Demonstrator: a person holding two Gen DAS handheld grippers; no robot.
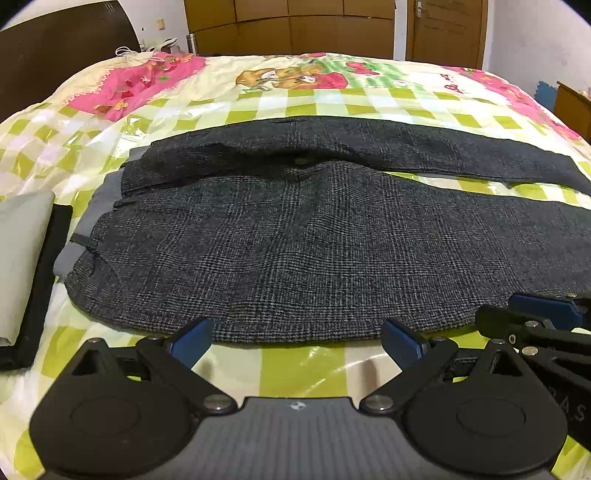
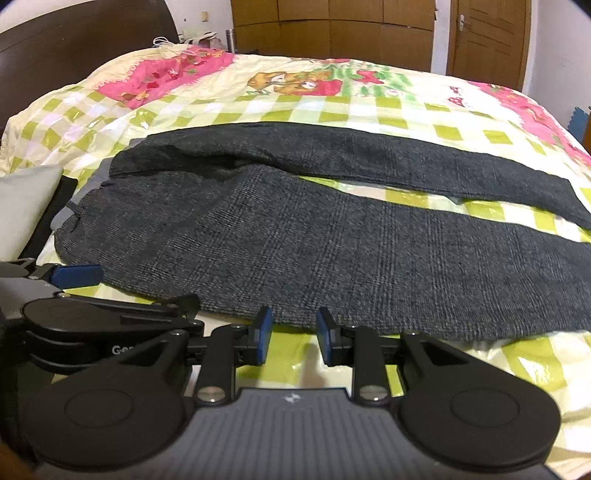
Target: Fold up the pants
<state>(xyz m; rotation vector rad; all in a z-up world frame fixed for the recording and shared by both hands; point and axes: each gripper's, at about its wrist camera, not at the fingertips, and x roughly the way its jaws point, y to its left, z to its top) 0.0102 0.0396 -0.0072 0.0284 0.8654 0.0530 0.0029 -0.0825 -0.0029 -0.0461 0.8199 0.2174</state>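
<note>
Dark grey checked pants [image 1: 295, 243] lie spread flat on the bed, waistband to the left, two legs running right with a gap of bedspread between them; they also show in the right wrist view [image 2: 332, 258]. My left gripper [image 1: 295, 341] is wide open, just short of the pants' near edge. My right gripper [image 2: 293, 334] is open with a narrower gap, at the same near edge, empty. The right gripper shows at the right of the left wrist view [image 1: 535, 314]. The left gripper shows at the left of the right wrist view [image 2: 74, 277].
The bed has a green-checked, pink-bordered bedspread [image 1: 303, 107]. A grey folded cloth on a black item [image 1: 22, 266] lies left of the pants. A dark headboard [image 1: 62, 48] stands far left; wooden wardrobes and a door [image 1: 447, 33] stand behind.
</note>
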